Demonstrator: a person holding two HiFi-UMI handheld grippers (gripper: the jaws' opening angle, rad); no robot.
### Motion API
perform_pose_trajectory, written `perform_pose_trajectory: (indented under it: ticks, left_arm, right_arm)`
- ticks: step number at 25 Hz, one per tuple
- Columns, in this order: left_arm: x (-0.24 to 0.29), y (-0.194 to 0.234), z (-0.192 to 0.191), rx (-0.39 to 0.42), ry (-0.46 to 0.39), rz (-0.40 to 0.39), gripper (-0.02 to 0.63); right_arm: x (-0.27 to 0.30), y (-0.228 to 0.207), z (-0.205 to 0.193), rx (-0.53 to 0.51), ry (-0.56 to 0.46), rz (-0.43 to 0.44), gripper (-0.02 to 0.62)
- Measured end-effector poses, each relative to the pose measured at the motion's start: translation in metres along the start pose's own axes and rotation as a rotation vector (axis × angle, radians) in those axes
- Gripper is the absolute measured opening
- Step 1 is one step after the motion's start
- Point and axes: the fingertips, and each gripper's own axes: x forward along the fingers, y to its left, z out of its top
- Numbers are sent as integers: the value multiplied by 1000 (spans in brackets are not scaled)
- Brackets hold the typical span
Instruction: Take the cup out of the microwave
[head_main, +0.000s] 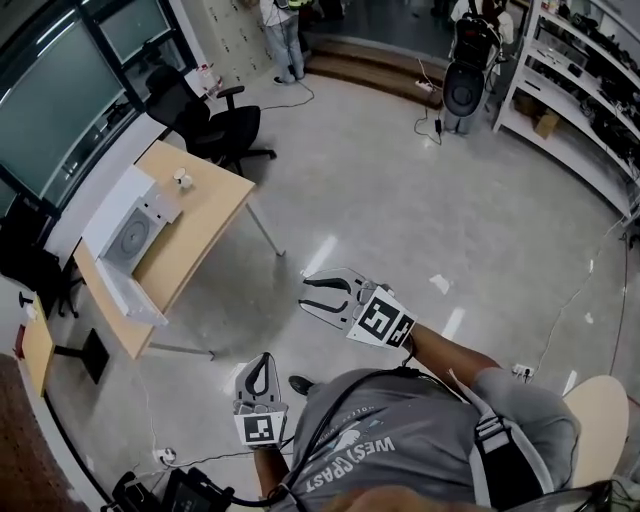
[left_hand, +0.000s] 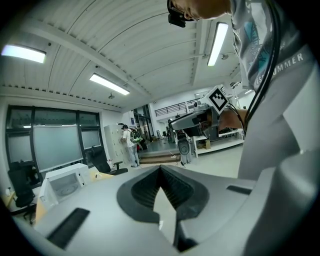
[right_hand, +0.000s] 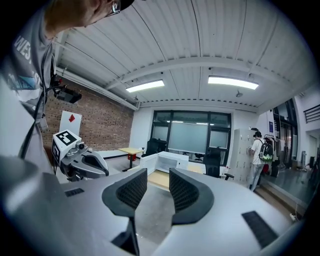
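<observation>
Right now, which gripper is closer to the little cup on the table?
Right, it seems. The right gripper is out over the floor, toward the cup; the left gripper sits back by the person's body. Both are far off.

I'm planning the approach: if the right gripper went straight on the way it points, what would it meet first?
Nothing nearby, only floor below. Further on, probably the edge of the table, with the microwave behind it. Depth is unclear.

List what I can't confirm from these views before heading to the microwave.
1. Inside of the microwave: too small and distant in all three views, so its contents cannot be made out.
2. The small white item on the table, head view: too small to identify.
</observation>
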Motion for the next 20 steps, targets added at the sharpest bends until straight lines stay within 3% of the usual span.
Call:
perform_pose_trajectory:
  ticks: [7, 14, 20]
  left_arm:
    - [-3, 4, -1, 39, 44, 11, 43]
    - [-16, -2, 5, 27, 13, 23, 43]
    - [-12, -11, 18, 32, 119, -18, 43]
  right_arm:
    - [2, 0, -4, 0, 3, 2, 143]
    - [-2, 13, -4, -2, 3, 19, 143]
    - [-23, 2, 15, 10, 23, -6, 143]
